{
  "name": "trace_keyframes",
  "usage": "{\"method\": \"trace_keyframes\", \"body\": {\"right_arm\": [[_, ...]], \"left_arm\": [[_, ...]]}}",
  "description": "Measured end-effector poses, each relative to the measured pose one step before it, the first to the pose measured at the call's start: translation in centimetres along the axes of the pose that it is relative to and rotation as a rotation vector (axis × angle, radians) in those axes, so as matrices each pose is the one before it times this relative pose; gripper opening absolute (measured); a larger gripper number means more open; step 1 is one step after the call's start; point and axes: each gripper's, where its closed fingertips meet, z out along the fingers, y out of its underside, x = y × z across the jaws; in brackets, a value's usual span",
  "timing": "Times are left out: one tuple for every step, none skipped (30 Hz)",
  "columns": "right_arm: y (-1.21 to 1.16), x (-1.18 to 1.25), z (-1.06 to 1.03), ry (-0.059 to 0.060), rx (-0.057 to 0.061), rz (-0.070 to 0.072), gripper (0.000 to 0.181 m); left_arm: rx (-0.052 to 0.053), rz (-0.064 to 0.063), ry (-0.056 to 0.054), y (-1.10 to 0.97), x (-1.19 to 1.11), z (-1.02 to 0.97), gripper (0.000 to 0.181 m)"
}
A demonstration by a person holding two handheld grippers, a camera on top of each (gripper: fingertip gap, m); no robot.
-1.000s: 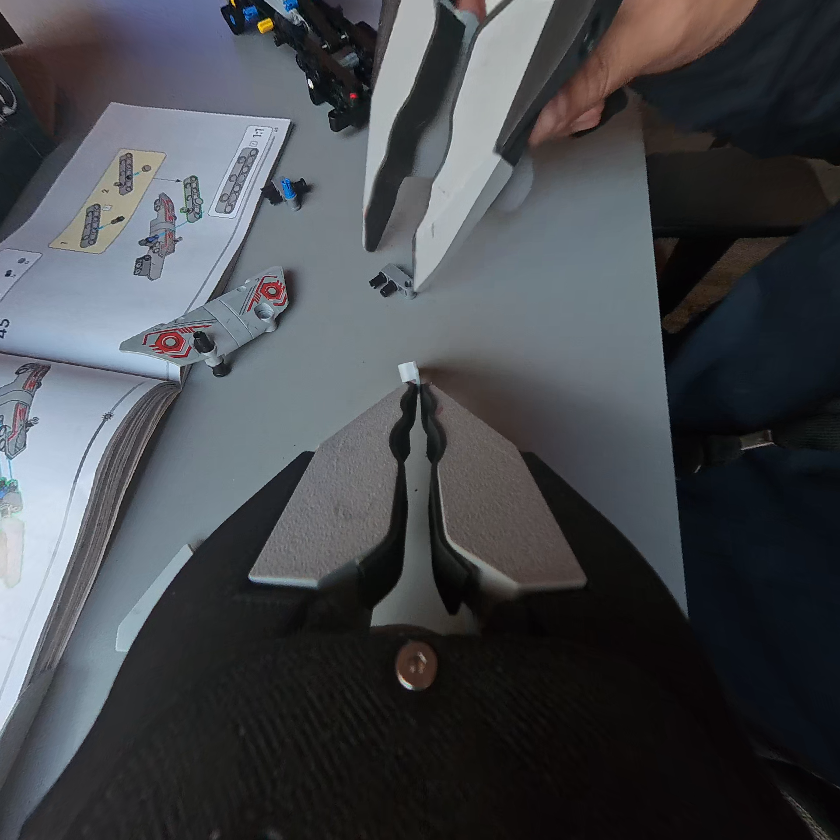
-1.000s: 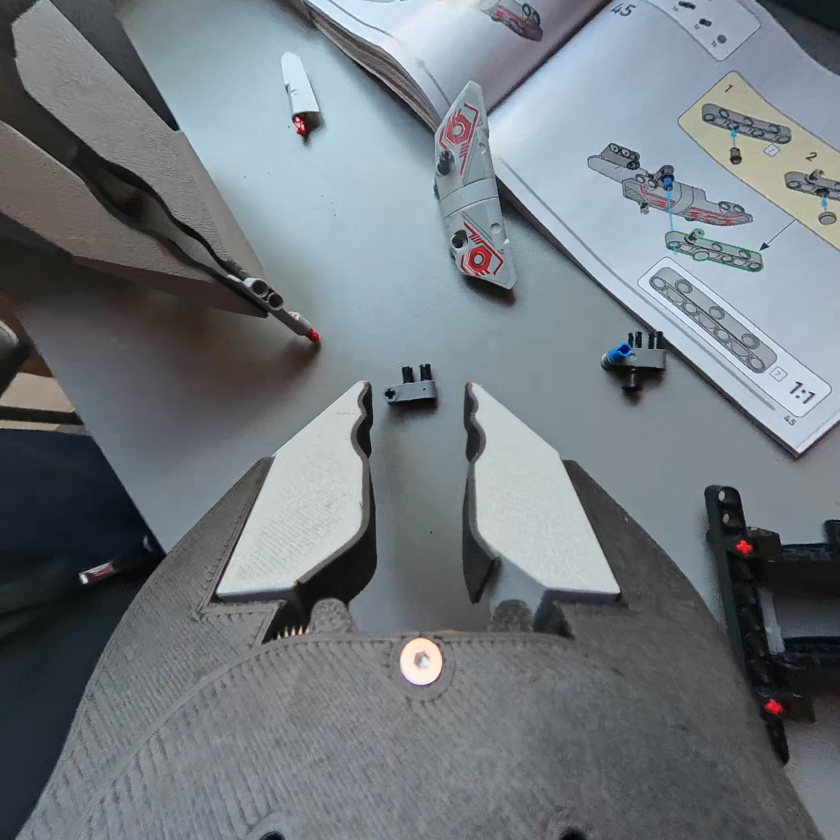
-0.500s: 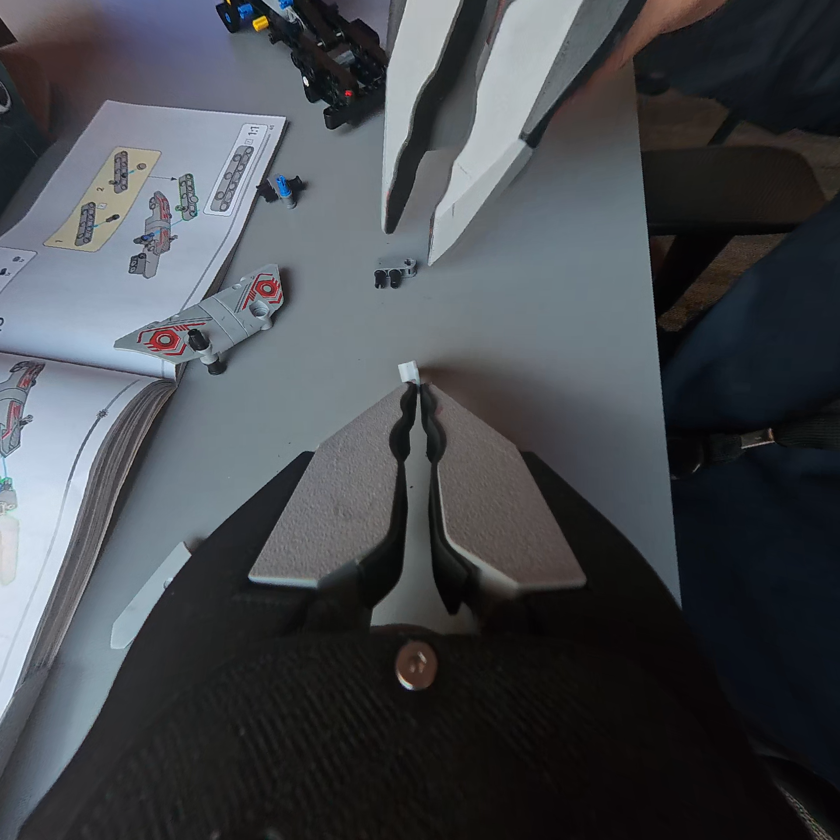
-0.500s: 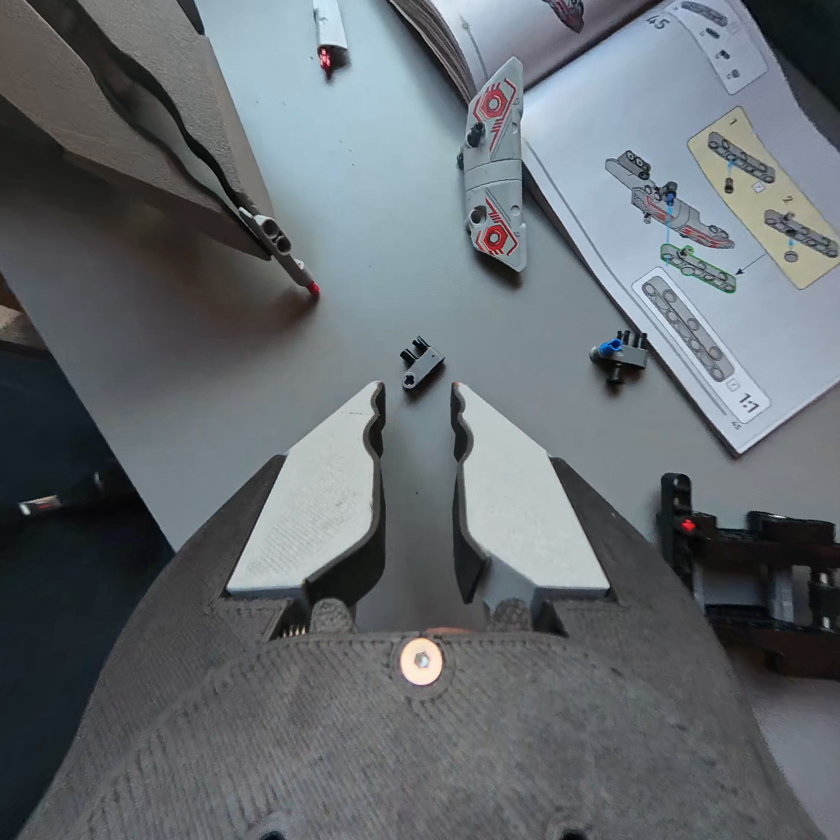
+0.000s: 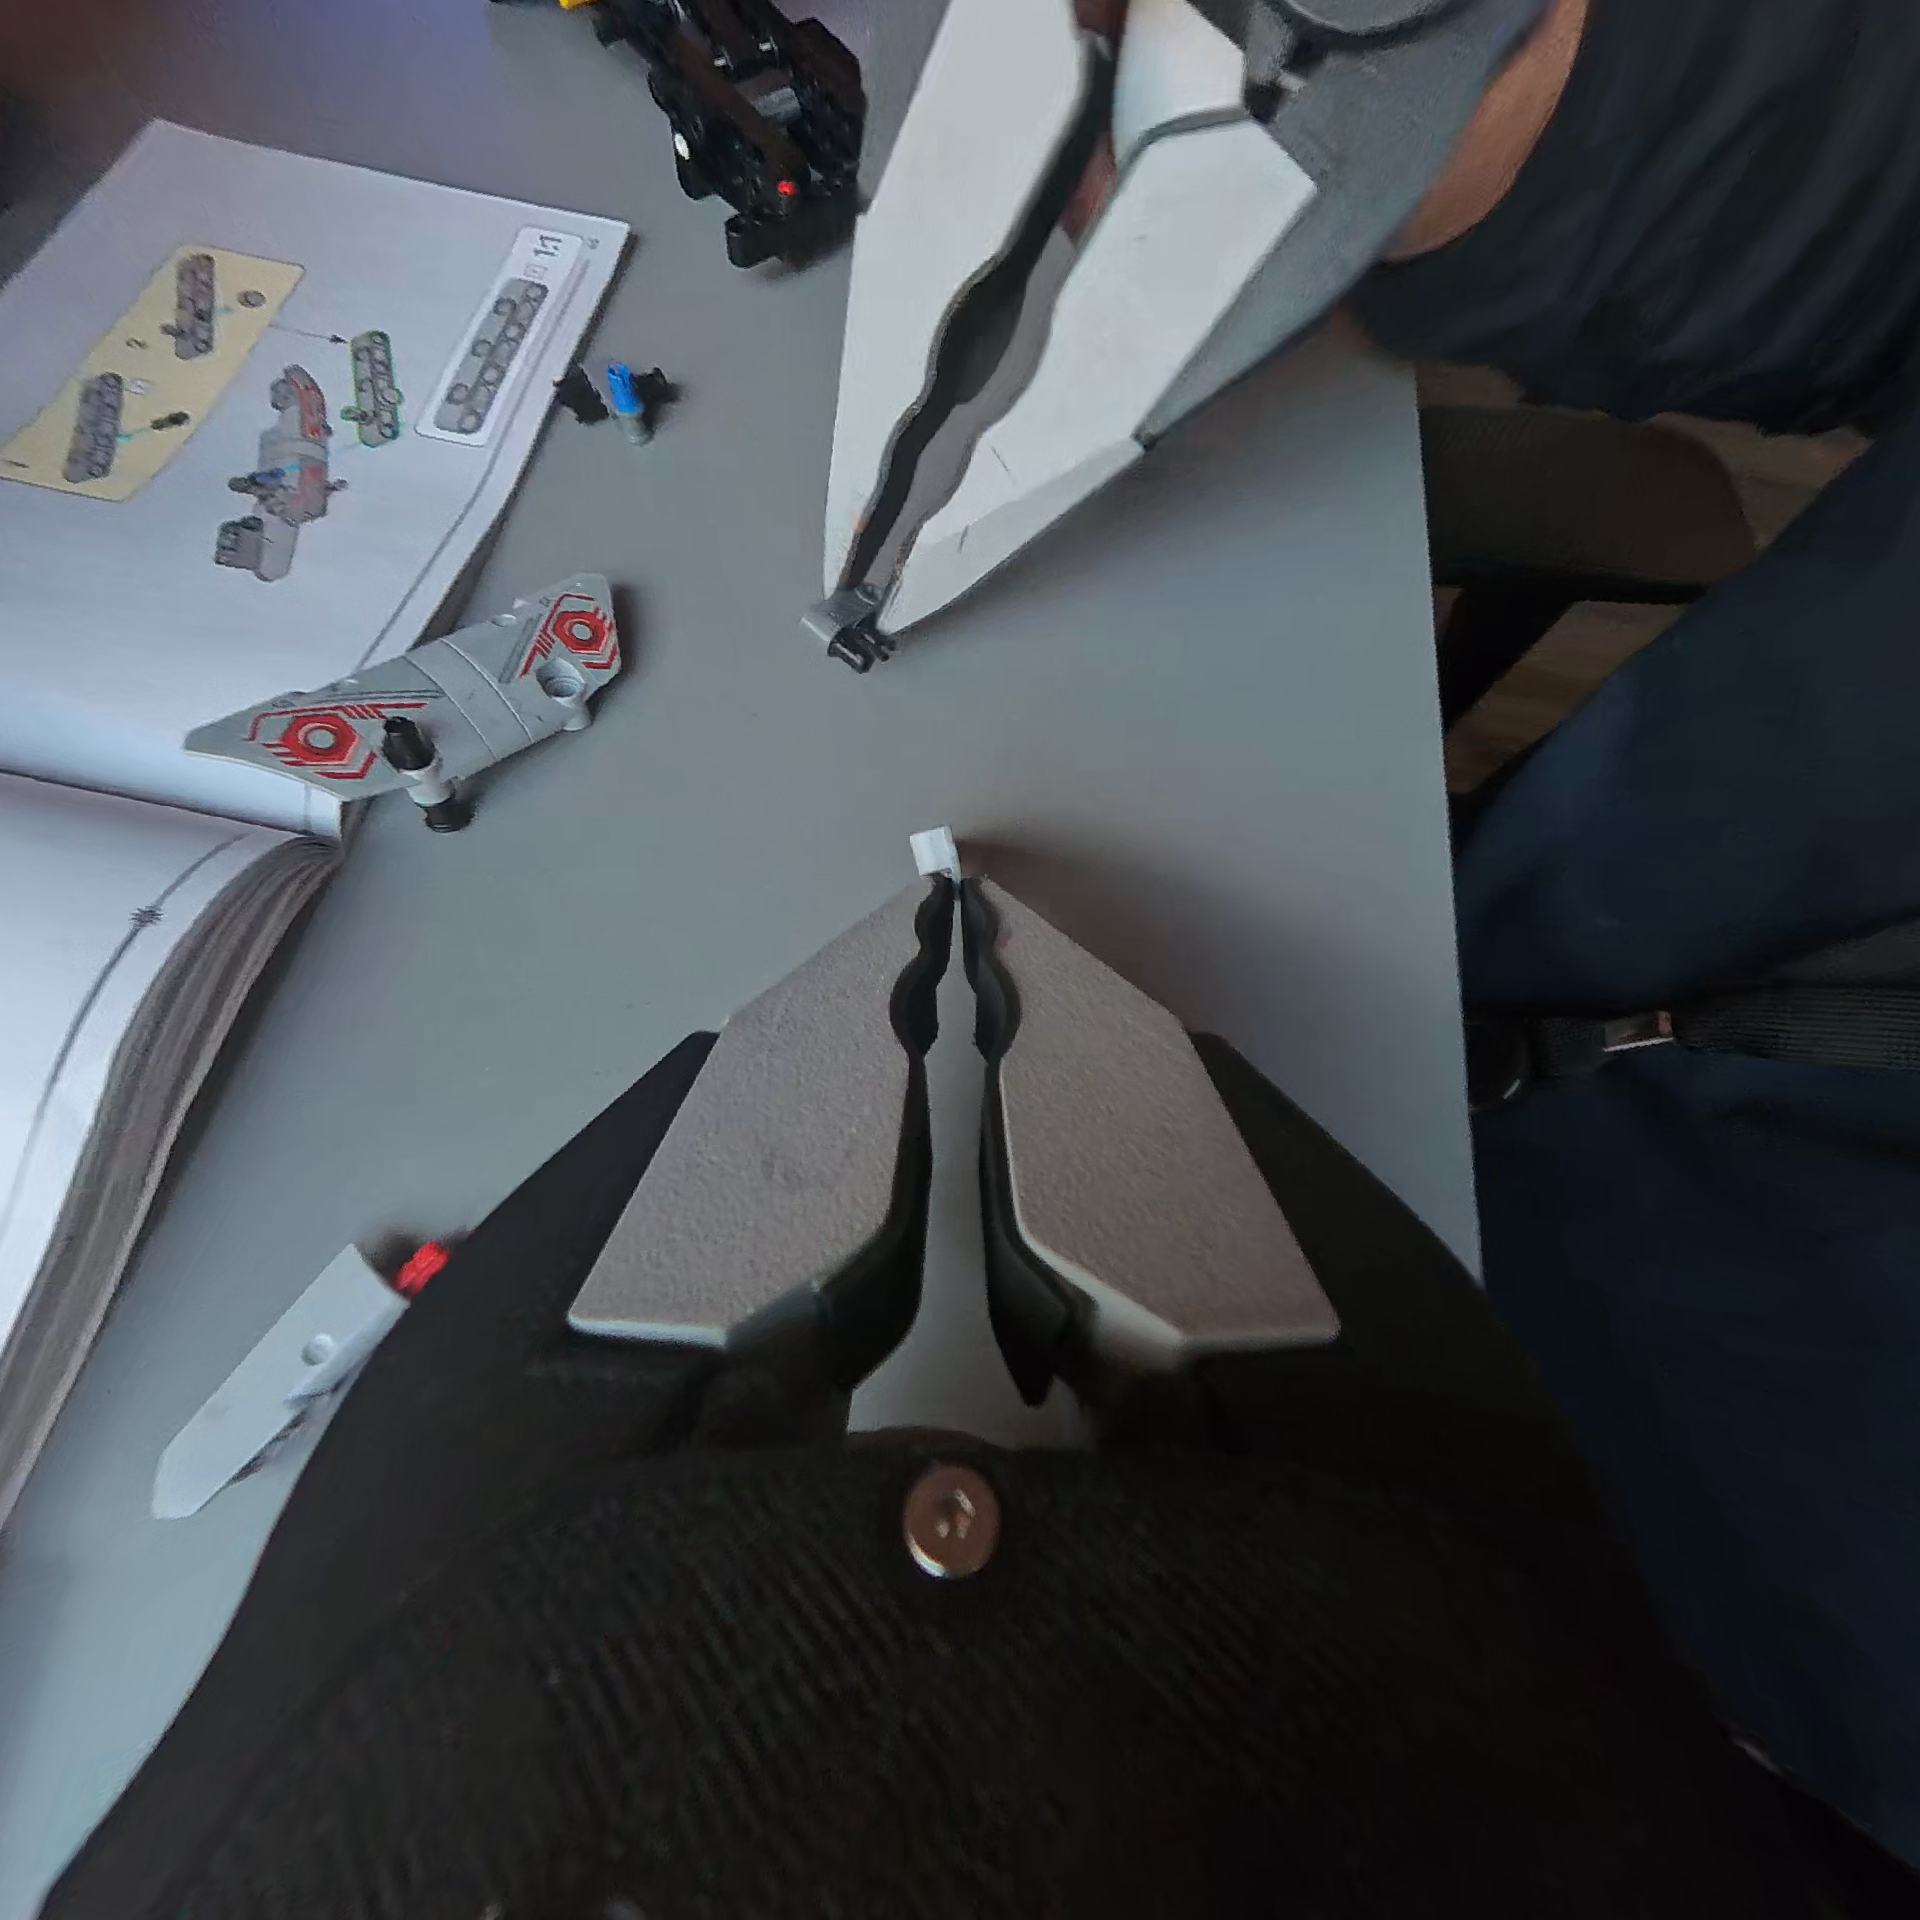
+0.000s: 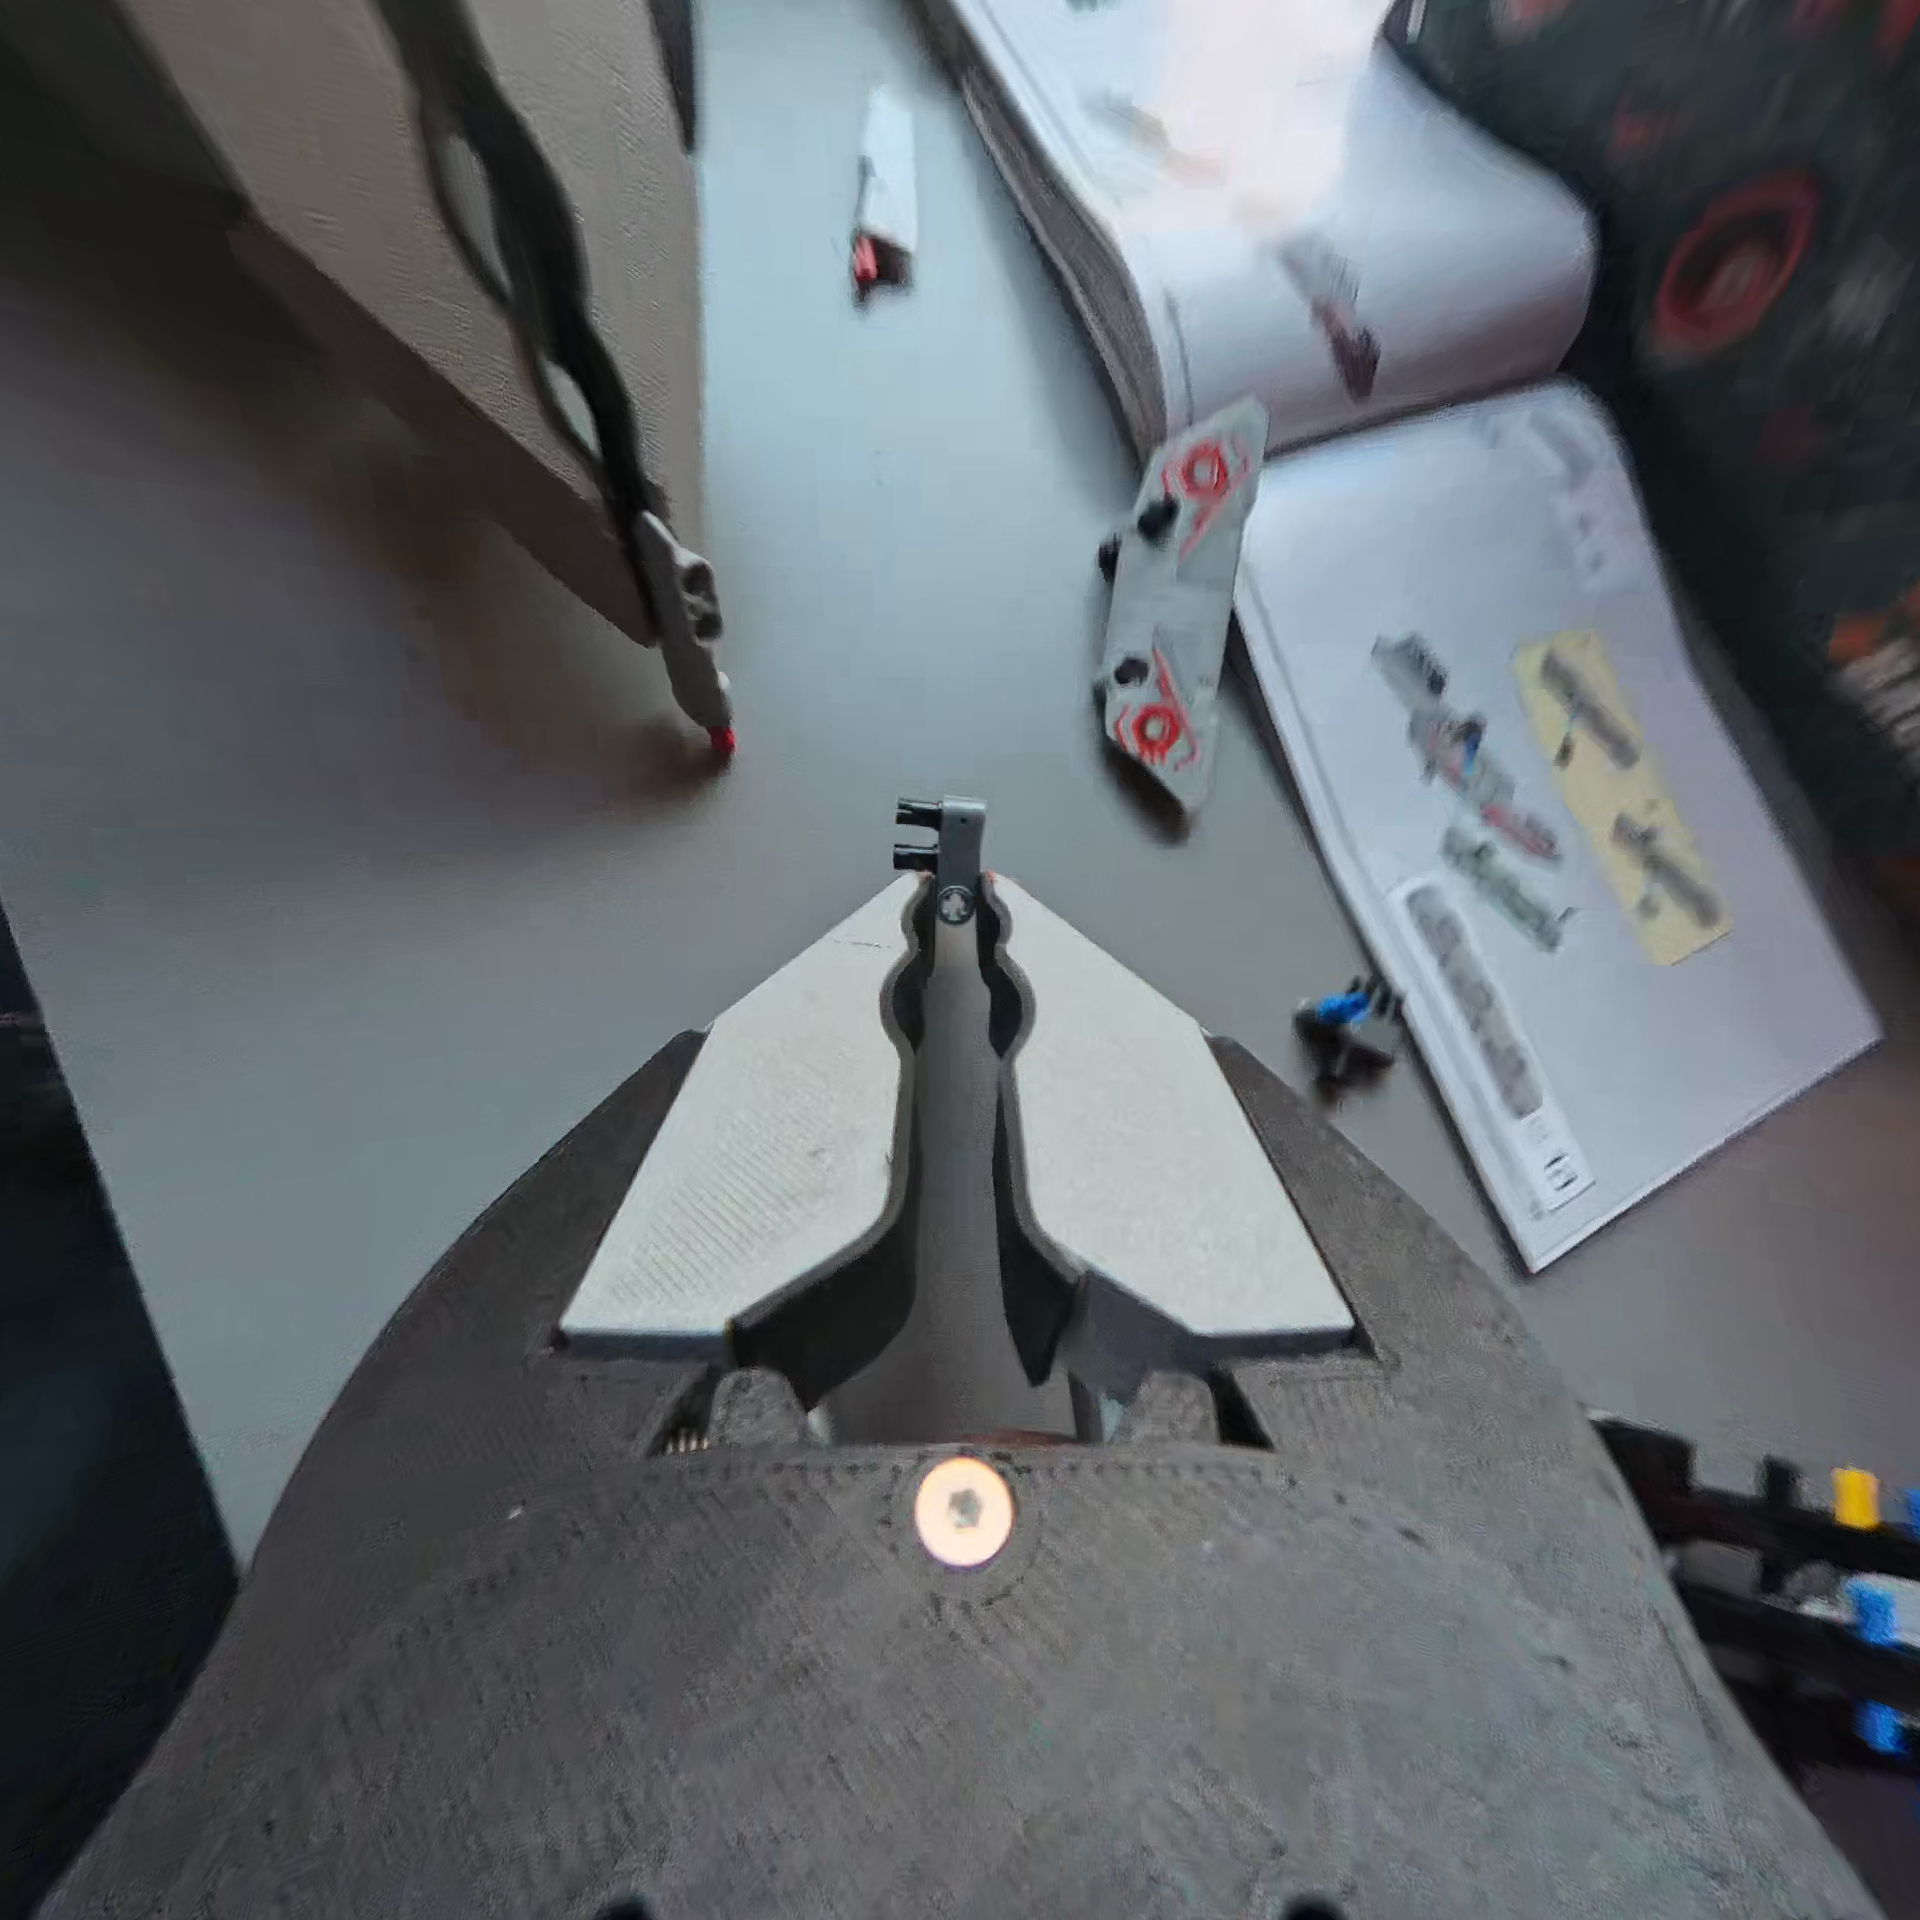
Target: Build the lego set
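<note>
My right gripper (image 6: 954, 883) is shut on a small grey connector with two black pins (image 6: 954, 842), held just above the grey table (image 6: 312, 831). In the left wrist view the same gripper (image 5: 862, 613) comes down from the top with the connector (image 5: 850, 629) at its tips. My left gripper (image 5: 954, 883) is shut on a light grey piece whose white end (image 5: 932, 852) sticks out. In the right wrist view that piece (image 6: 686, 623) shows as a grey holed part with a red-tipped end, pointing down at the table from the left gripper.
A grey panel with red decals (image 5: 416, 707) lies against the open instruction booklet (image 5: 156, 416). A small black and blue piece (image 5: 620, 395) lies by the page corner. A black chassis (image 5: 769, 114) sits at the far edge. A white panel with a red piece (image 5: 281, 1371) lies near left. The table edge (image 5: 1439, 727) runs along the right.
My right gripper has closed on the small grey connector that lay on the table and has turned with it. My left gripper stays shut on its piece, barely moved.
</note>
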Motion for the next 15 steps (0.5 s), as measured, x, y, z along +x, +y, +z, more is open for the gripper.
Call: {"method": "trace_keyframes", "body": {"right_arm": [[-0.870, -0.133, -0.224, 0.0311, 0.0501, -0.0687, 0.004], [-1.133, -0.458, -0.333, 0.0153, 0.0638, -0.0768, 0.005], [-1.294, -0.586, -0.380, 0.0089, 0.0705, -0.0754, 0.004], [-1.102, -0.156, -0.285, 0.0294, 0.0564, -0.0569, 0.004], [-0.689, 0.127, -0.130, 0.0320, 0.0315, -0.0373, 0.004], [-0.409, 0.361, -0.049, 0.0356, 0.0178, -0.0203, 0.005], [-0.322, 0.439, -0.020, 0.0327, 0.0162, -0.0073, 0.004], [-0.200, 0.252, 0.025, 0.0155, 0.0087, 0.0026, 0.004], [-0.158, 0.070, 0.023, 0.0052, 0.0031, 0.0020, 0.004], [-0.282, -0.031, -0.021, 0.0055, 0.0105, -0.0114, 0.004], [-0.307, -0.107, -0.053, 0.0076, 0.0095, -0.0214, 0.004], [-0.136, -0.099, 0.016, 0.0093, -0.0047, -0.0204, 0.004], [0.093, -0.040, 0.111, 0.0099, -0.0184, -0.0171, 0.004], [0.401, -0.056, 0.201, 0.0042, -0.0318, -0.0165, 0.004], [0.738, -0.070, 0.260, -0.0013, -0.0467, -0.0127, 0.004]], "left_arm": [[0.0037, -0.0312, 0.0140, -0.088, -0.095, 0.032, 0.000], [0.0135, -0.0248, 0.0101, -0.219, -0.125, -0.063, 0.000], [0.0296, -0.0153, 0.0179, -0.398, 0.070, -0.212, 0.000], [0.0427, -0.0073, 0.0273, -0.567, 0.304, -0.305, 0.000], [0.0496, -0.0098, 0.0334, -0.644, 0.445, -0.335, 0.000], [0.0439, -0.0222, 0.0350, -0.537, 0.405, -0.285, 0.000], [0.0335, -0.0280, 0.0318, -0.387, 0.318, -0.220, 0.000], [0.0263, -0.0208, 0.0212, -0.297, 0.187, -0.189, 0.000], [0.0263, -0.0104, 0.0105, -0.324, 0.093, -0.176, 0.000], [0.0189, -0.0112, 0.0005, -0.229, -0.068, -0.138, 0.000], [0.0106, -0.0129, -0.0084, -0.141, -0.235, -0.105, 0.000], [0.0062, -0.0103, -0.0033, -0.081, -0.140, -0.054, 0.000], [-0.0010, -0.0063, -0.0007, 0.009, -0.081, 0.018, 0.000], [-0.0079, -0.0092, -0.0021, 0.088, -0.115, 0.072, 0.000], [-0.0134, -0.0138, 0.0000, 0.156, -0.142, 0.125, 0.000]]}}
